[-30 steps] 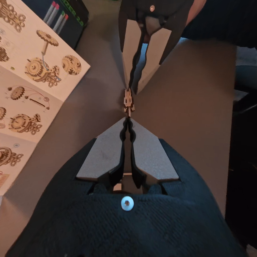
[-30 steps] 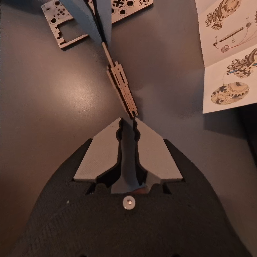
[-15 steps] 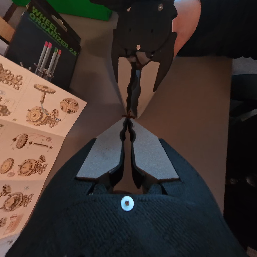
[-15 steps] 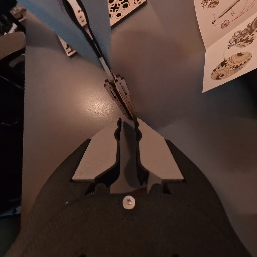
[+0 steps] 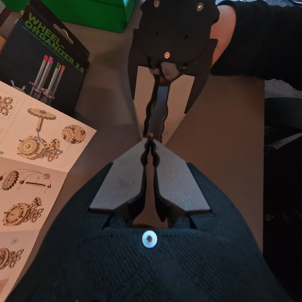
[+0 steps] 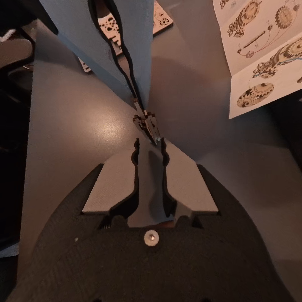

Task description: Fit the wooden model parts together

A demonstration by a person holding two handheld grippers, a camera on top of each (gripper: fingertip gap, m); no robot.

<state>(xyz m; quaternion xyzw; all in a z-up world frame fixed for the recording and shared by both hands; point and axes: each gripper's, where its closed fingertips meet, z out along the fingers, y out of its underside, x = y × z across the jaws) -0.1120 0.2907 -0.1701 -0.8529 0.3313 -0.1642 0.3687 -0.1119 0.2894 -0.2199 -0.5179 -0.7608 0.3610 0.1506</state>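
Note:
A small wooden model assembly (image 6: pixel 147 125), made of thin notched strips, hangs in the air above the grey table (image 6: pixel 73 138). My left gripper (image 5: pixel 149 140) is shut on its far end and shows in the right wrist view as blue-grey fingers (image 6: pixel 104 49) coming down from the top. My right gripper (image 6: pixel 150 140) is open, and the assembly's near tip sits just inside its right fingertip (image 6: pixel 162 142). In the left wrist view the right gripper (image 5: pixel 153 134) faces mine tip to tip. Only a sliver of the wood (image 5: pixel 151 134) shows there.
A folded instruction sheet (image 5: pixel 32 163) lies on the left, also seen in the right wrist view (image 6: pixel 269 57). A black kit box (image 5: pixel 40 65) and a green box (image 5: pixel 91 13) stand behind it. Punched wooden part sheets (image 6: pixel 163 21) lie beyond. The table edge (image 5: pixel 263 147) runs on the right. Across from one pair of fingers to the other is roughly 5 cm.
My right gripper's jaws have opened wider. The two grippers have come closer together, and the wooden assembly now points more end-on between them.

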